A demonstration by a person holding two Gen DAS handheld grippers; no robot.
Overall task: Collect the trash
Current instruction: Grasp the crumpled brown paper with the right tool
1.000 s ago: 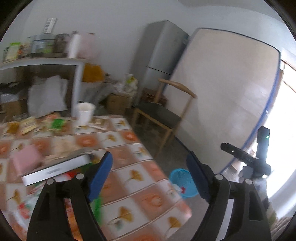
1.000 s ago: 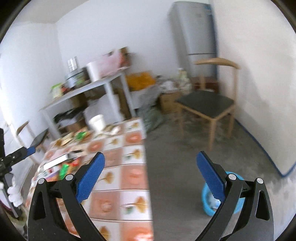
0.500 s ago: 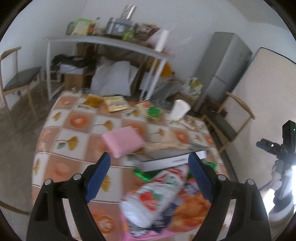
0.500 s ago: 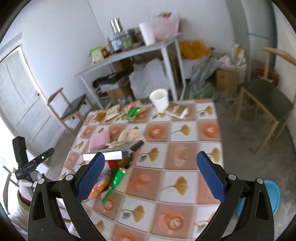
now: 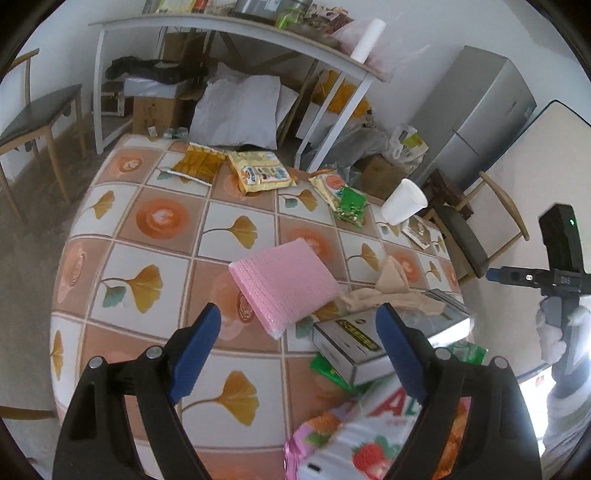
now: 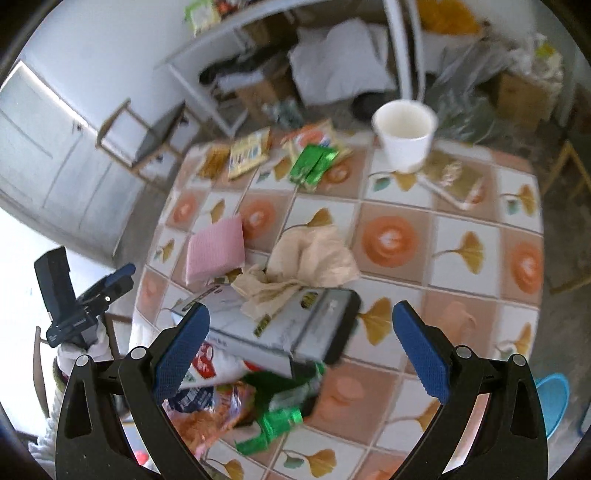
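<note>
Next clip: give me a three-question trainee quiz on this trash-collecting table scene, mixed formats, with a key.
1. True or false: the left gripper holds a wrapper.
2. What lies crumpled on top of the flat grey box? A) beige paper B) a sock C) a lid
3. Fill in: the white paper cup stands ____, mouth up.

Key:
1. False; both it and the right gripper are open and empty.
2. A, the beige paper.
3. Upright, on the tiled tablecloth.

Before me stands the bench (image 5: pixel 122 236) with a cloth of orange circles and yellow leaves. Behind the bench I see a white shelf table (image 5: pixel 229 27), to its left a wooden chair (image 5: pixel 37 114), to its right a grey fridge (image 5: pixel 476 110).
</note>
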